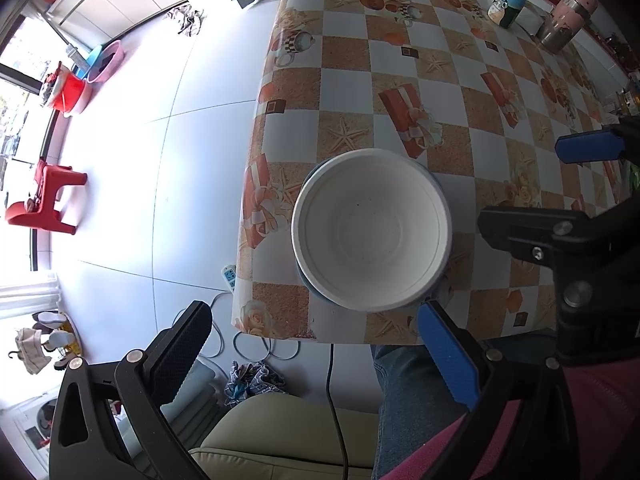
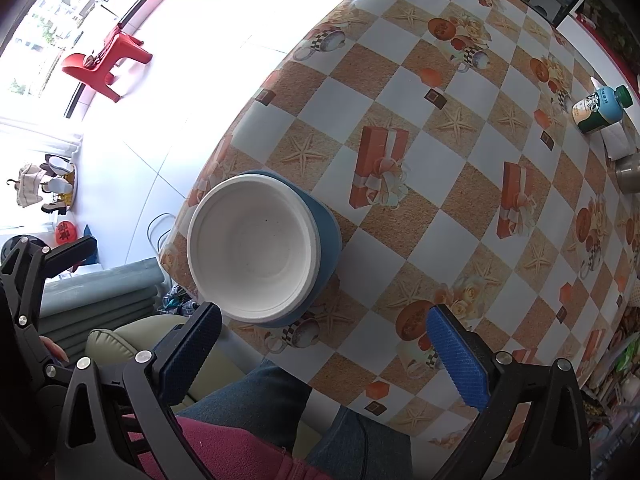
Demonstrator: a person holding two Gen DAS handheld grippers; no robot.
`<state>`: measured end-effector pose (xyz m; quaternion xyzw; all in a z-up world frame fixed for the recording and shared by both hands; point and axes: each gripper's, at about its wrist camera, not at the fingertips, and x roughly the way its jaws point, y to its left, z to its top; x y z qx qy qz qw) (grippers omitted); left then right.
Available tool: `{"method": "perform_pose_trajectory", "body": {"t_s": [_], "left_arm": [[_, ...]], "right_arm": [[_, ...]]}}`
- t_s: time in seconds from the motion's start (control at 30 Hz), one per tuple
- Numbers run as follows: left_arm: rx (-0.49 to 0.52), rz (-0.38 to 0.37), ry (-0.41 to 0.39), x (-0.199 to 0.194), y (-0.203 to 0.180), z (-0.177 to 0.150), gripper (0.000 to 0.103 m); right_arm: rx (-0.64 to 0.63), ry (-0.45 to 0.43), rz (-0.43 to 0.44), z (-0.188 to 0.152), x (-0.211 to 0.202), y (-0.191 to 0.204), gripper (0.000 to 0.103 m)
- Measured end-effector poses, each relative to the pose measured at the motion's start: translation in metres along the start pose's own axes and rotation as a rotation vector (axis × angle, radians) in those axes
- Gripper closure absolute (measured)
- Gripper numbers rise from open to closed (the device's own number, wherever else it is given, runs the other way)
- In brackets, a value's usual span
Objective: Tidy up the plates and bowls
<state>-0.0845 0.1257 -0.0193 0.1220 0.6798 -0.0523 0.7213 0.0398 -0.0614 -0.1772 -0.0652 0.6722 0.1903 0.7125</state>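
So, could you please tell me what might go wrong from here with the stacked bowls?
1. The white bowl nested in the blue bowl sits near the table edge, so a nudge might push the stack off.
2. Both the left gripper and right gripper are open and holding nothing; gripping only the white rim may lift it alone, or drag the blue bowl along.

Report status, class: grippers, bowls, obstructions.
Left gripper open, right gripper open, both empty. White bowl nested in blue bowl near table edge. Nothing blocking.
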Motion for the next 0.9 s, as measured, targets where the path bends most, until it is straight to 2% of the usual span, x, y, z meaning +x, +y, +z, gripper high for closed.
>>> {"method": "perform_pose_trajectory", "body": {"t_s": [0.77, 0.9], "left_arm": [[0.013, 0.039, 0.039, 0.0024, -0.0081, -0.0027, 0.0], [-0.012, 0.014, 0.007, -0.0027, -0.0051, -0.0006, 0.0]], "right_arm": [[-0.022, 0.004, 0.025, -0.0019, 0.002, 0.001, 0.0], [-0.018, 0.003, 0.049, -0.0034, 0.0041, -0.0022, 0.0]]}}
